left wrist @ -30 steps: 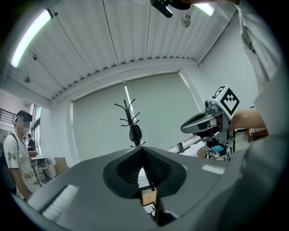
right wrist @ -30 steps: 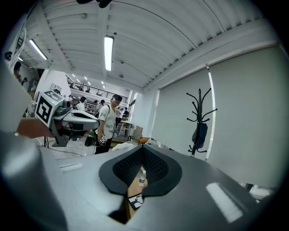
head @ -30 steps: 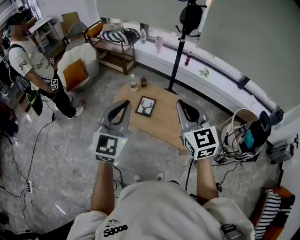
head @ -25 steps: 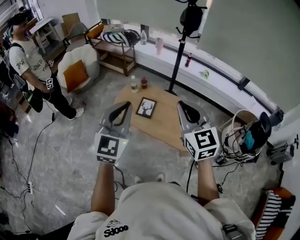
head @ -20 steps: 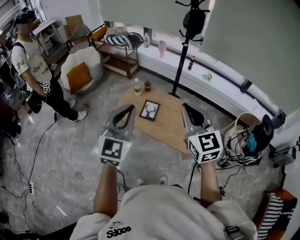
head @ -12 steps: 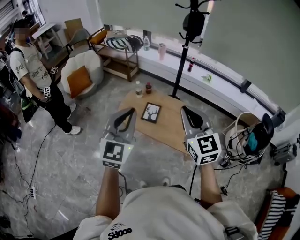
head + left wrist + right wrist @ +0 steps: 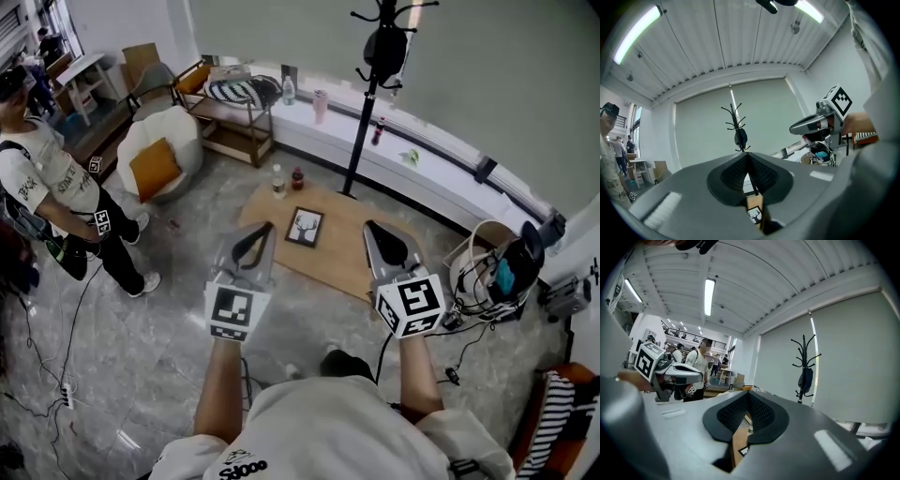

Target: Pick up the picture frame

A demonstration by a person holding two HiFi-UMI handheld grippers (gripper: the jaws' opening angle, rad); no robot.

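Observation:
The picture frame (image 7: pixel 304 228), black with a white deer print, lies flat on the low wooden table (image 7: pixel 337 253). My left gripper (image 7: pixel 265 229) hovers near the table's left edge, shut and empty. My right gripper (image 7: pixel 369 228) is held over the table's right part, also shut with nothing in it. Both are above and short of the frame, one on each side. Below the closed tips of the left gripper (image 7: pixel 746 157) the picture frame (image 7: pixel 754 215) shows in the left gripper view. In the right gripper view only a sliver of the frame (image 7: pixel 743 451) shows under the right gripper (image 7: pixel 749 394).
Two small bottles (image 7: pixel 277 180) stand at the table's far edge. A black coat stand (image 7: pixel 367 103) rises behind it. A person (image 7: pixel 47 211) stands at the left near a white armchair (image 7: pixel 155 150). A basket with cables (image 7: pixel 483 272) sits right of the table.
Both grippers stay shut and raised in front of the table, shifting slightly right in view. The bystander at the left has walked nearer and further left.

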